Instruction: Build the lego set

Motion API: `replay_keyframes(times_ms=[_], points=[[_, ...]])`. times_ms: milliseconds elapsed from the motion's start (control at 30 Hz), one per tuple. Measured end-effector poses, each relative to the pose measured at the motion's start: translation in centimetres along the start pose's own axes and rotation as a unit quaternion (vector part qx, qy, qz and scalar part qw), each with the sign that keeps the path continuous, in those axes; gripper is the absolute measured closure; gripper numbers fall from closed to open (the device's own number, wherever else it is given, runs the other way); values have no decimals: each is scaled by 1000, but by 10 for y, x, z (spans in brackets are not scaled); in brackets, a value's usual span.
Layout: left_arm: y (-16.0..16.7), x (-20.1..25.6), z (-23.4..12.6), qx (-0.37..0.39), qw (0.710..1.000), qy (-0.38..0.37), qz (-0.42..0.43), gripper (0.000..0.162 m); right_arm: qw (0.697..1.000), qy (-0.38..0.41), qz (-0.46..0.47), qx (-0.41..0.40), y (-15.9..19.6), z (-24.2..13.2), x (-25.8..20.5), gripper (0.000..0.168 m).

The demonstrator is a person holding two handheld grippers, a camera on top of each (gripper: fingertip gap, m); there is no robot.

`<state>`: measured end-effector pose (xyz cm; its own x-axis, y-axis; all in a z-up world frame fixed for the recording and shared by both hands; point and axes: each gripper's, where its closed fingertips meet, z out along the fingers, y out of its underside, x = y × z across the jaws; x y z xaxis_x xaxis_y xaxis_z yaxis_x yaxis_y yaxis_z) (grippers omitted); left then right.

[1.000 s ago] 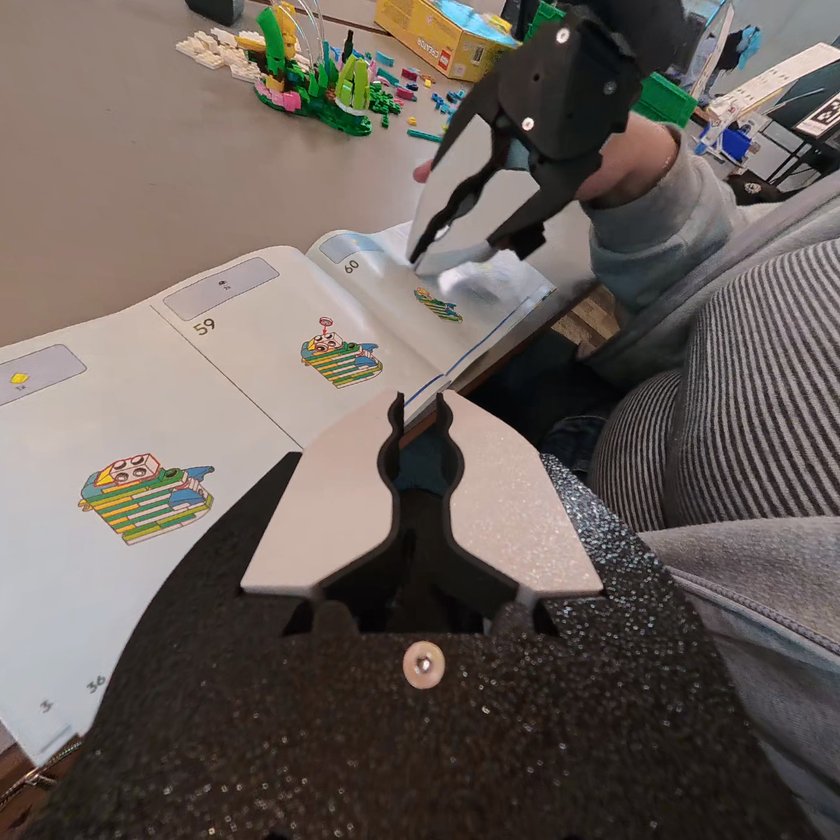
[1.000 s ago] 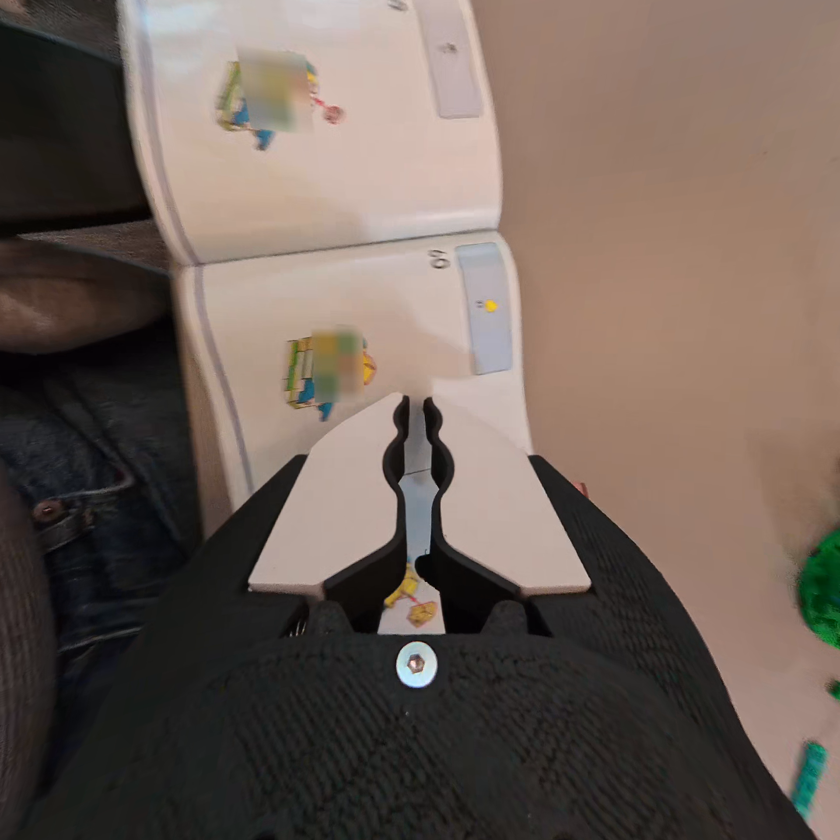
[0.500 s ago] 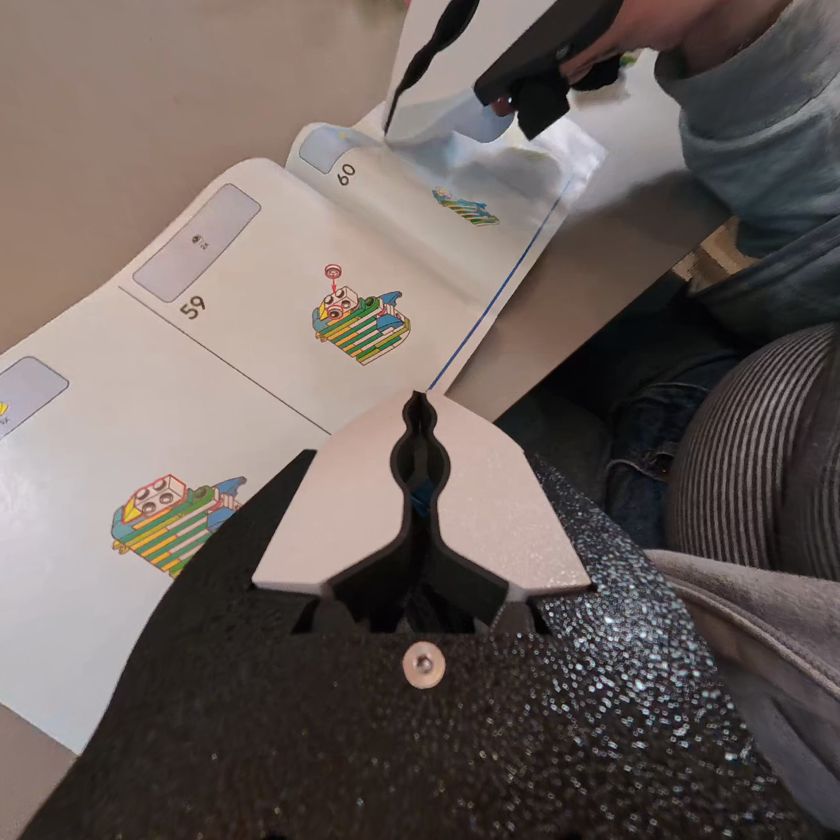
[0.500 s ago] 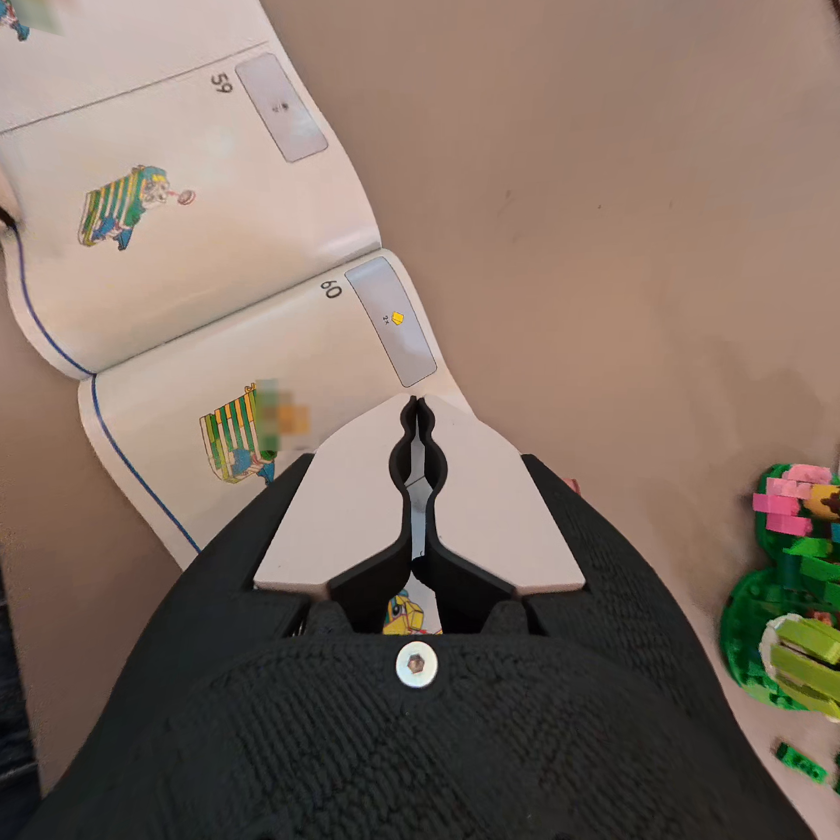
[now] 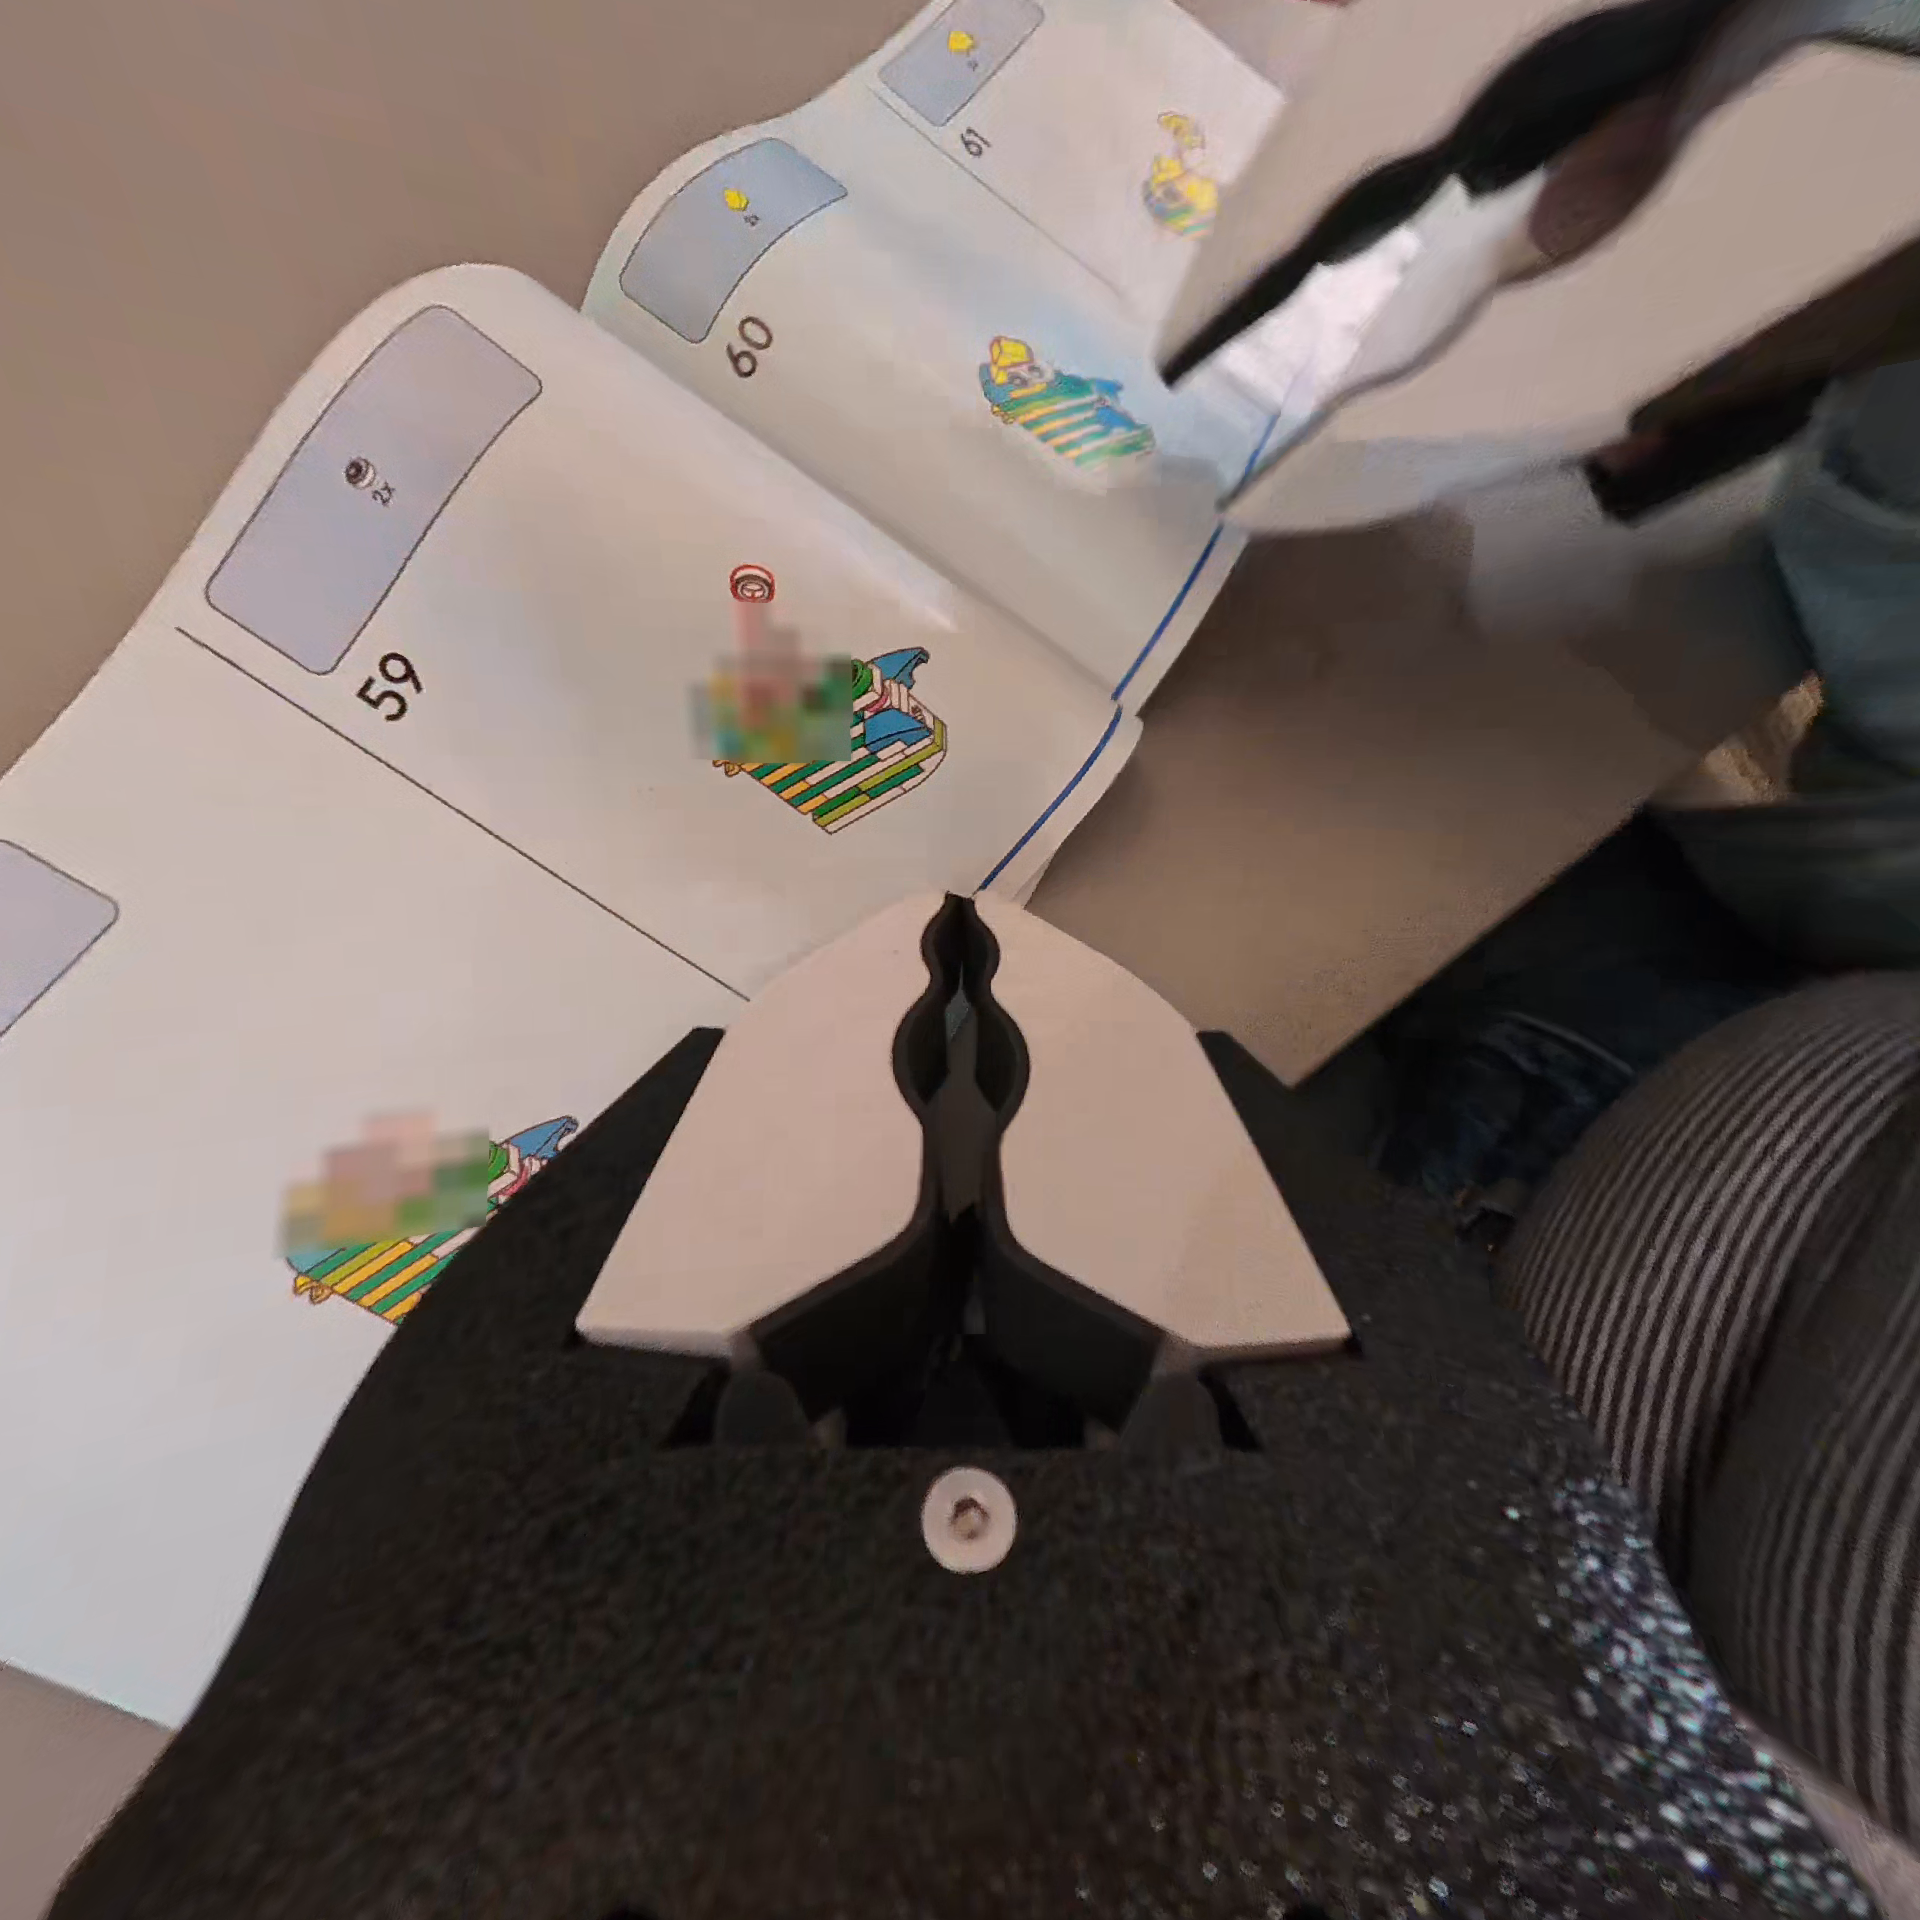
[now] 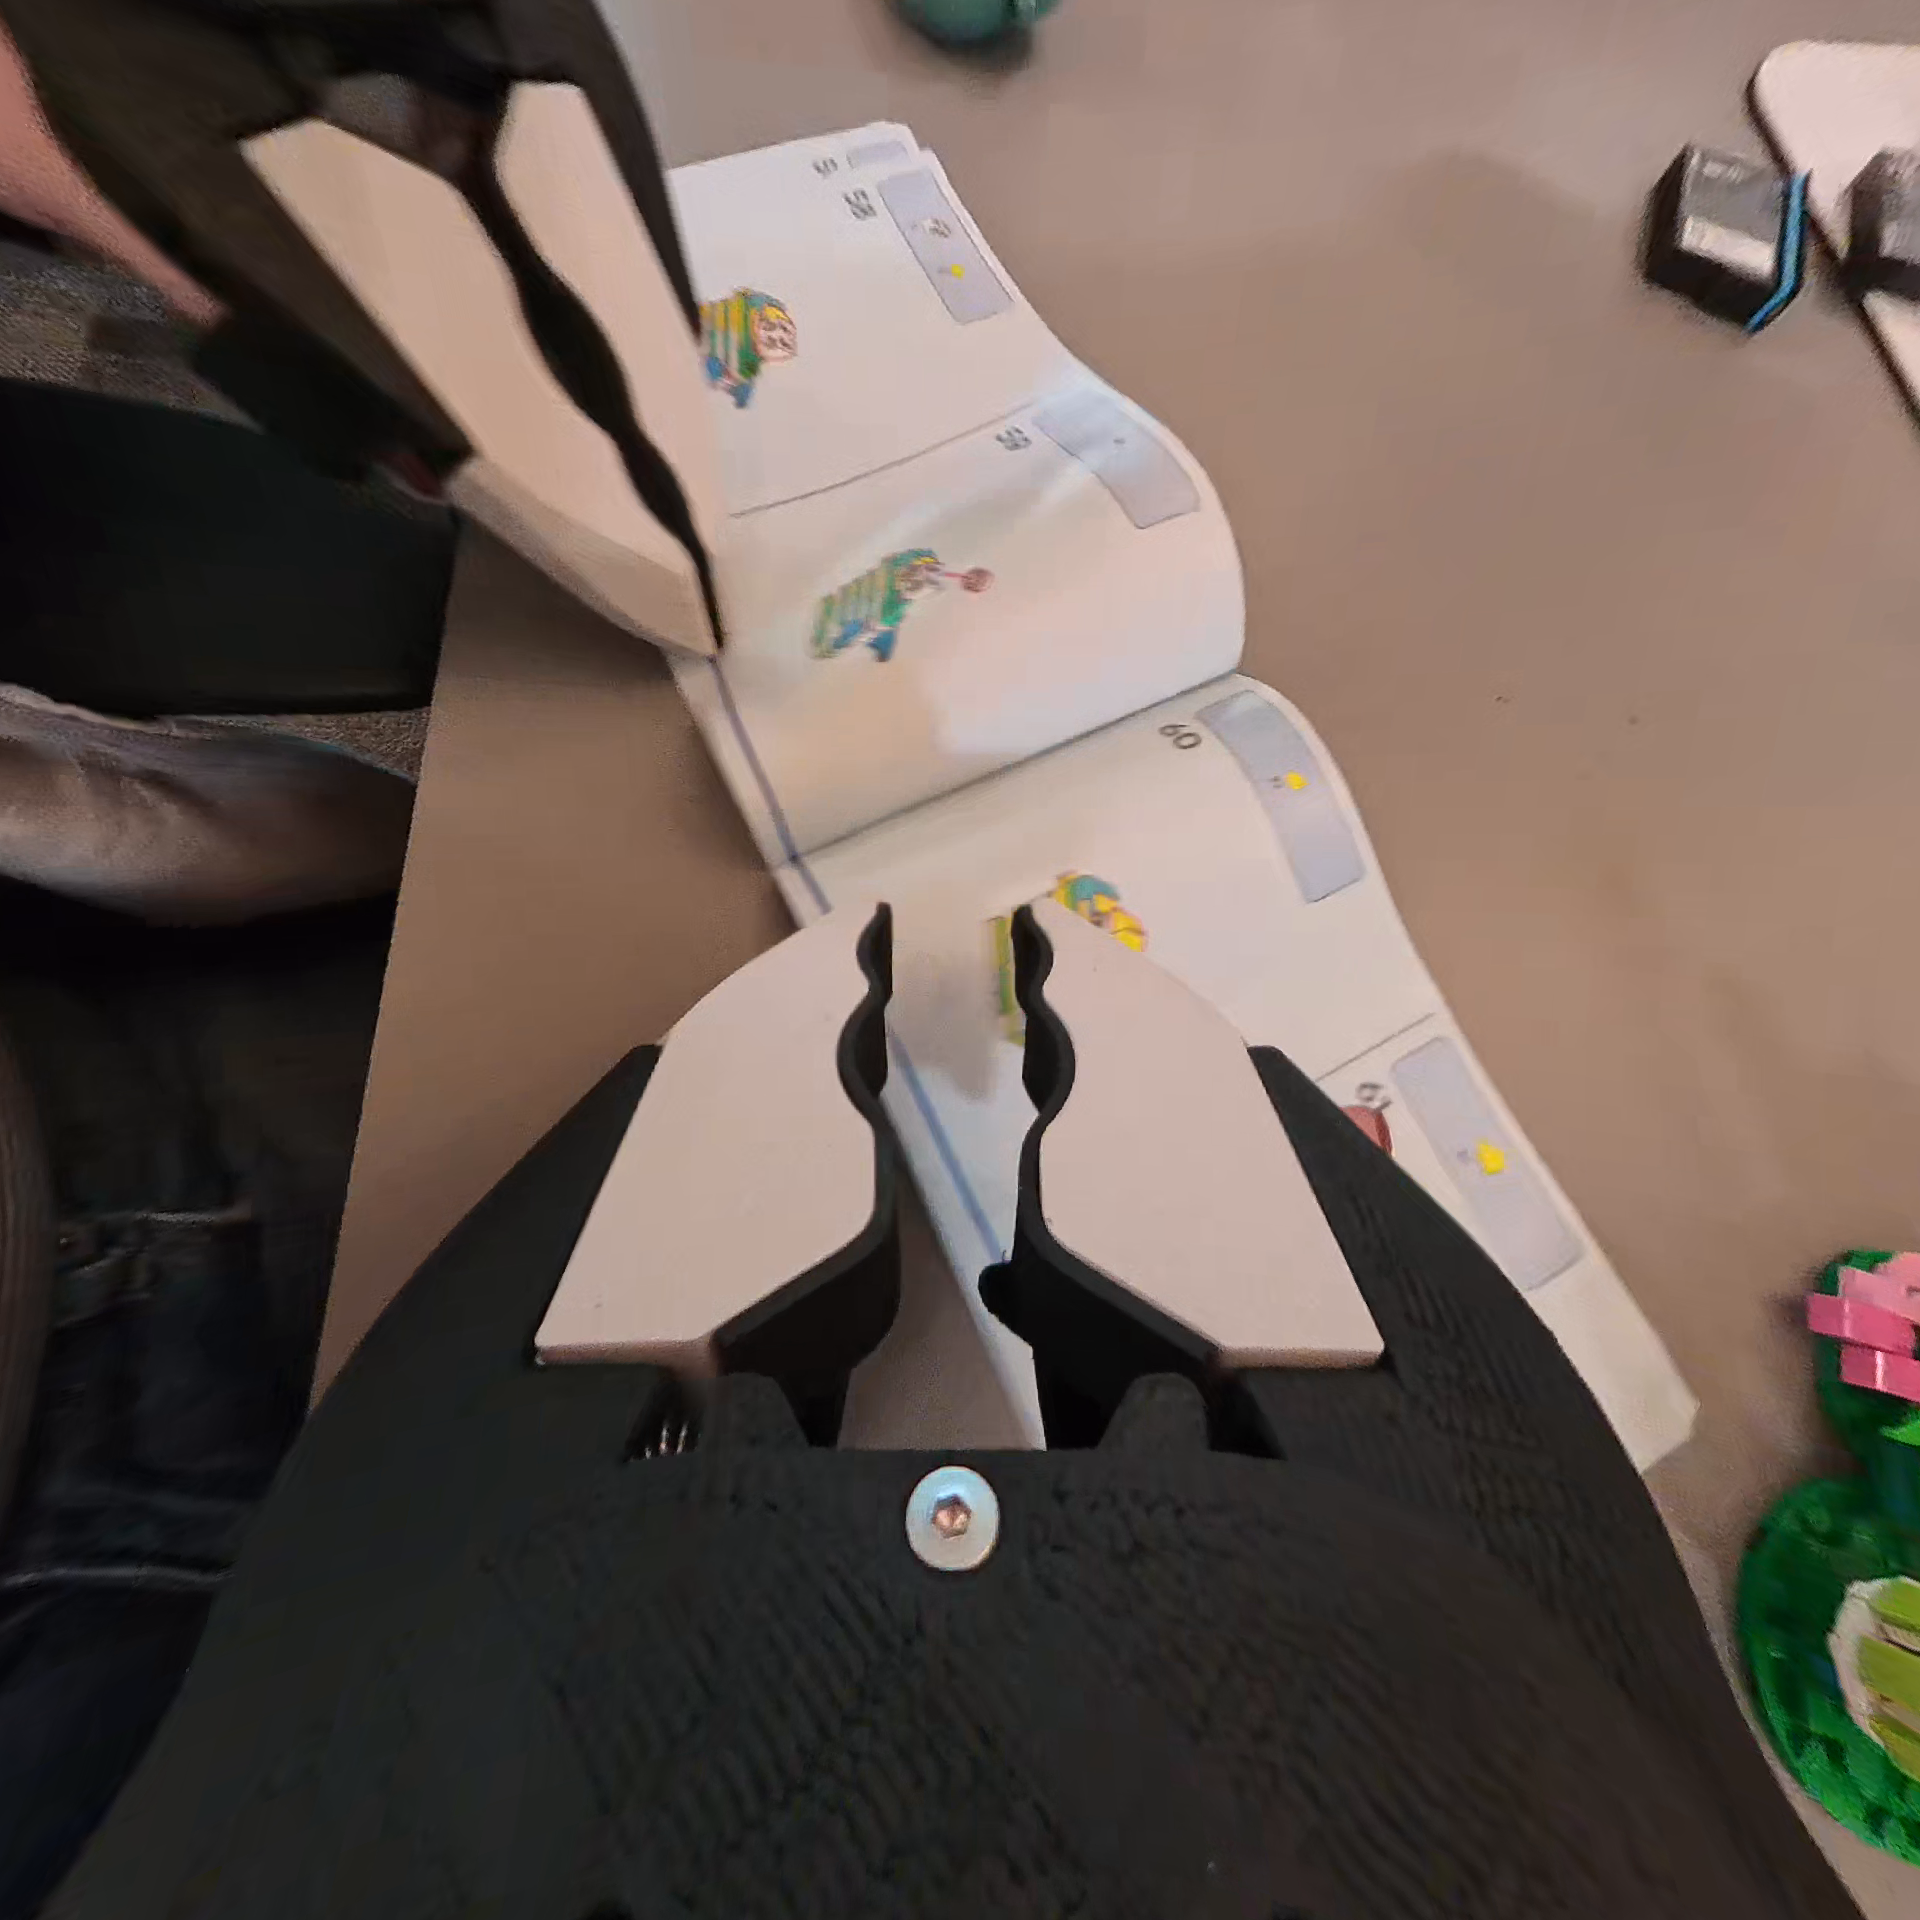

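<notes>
The open instruction booklet lies on the tan table, with its pages bowed up; it also shows in the right wrist view. My left gripper is shut, its tips at the near edge of the booklet's left page; I cannot tell if it pinches the paper. It also shows at the top left of the right wrist view. My right gripper is open and empty just above the right page. In the left wrist view it is blurred. The green lego model with pink bricks stands to the right.
The table's front edge runs close by the booklet, with a person's lap in jeans and a striped garment below it. Black blocks and a white board sit at the far right. My right tips are roughly 20 cm from the green lego model.
My right gripper has opened and let go of the page it held; that page now lies down. My left gripper has closed fully and moved in to the booklet's near edge.
</notes>
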<state>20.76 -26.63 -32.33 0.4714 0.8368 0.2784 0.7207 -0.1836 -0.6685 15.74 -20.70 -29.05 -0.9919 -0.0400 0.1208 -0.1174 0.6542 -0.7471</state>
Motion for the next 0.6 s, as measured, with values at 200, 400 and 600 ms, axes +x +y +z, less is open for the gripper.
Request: replay_keyframes(times_ms=[200, 400, 600], points=[[-61, 27, 10, 108, 992, -34, 60, 162, 980, 139, -45, 139, -20, -36, 27, 148], [-154, 62, -6, 446, 874, -111, 156, 162, 854, 391, -67, 336, -34, -127, 69, 163], [-172, 76, 4, 498, 836, -158, 167, 162, 810, 447, -87, 370, -38, -147, 61, 164]])
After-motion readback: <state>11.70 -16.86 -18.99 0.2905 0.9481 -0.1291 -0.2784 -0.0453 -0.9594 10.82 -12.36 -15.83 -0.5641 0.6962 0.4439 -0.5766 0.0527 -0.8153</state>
